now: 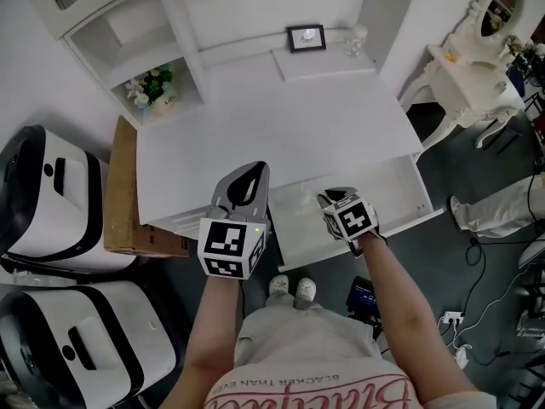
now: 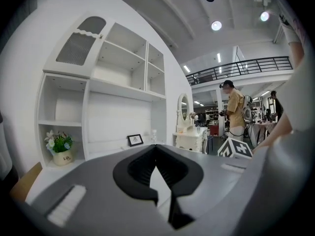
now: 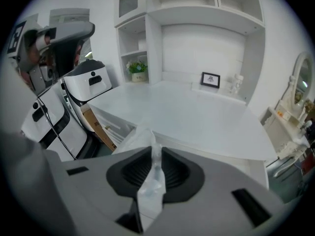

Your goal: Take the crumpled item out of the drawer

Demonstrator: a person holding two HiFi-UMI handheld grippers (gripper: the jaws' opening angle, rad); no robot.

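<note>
Right gripper (image 3: 153, 150) pinches the clear crumpled item (image 3: 149, 193), mostly hidden between its pads, over the drawer (image 1: 396, 186); left gripper (image 2: 156, 152) is pressed together, empty.

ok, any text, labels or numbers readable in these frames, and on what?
"Life": on the flower pot.
"BLACKER THAN EVER": on the person's shirt, seen upside down in the head view.
Large red script below that line on the shirt: cut off at the frame edge, not readable.
Picture frame: its print is too small to read.
No numbers or brand marks legible elsewhere.
</note>
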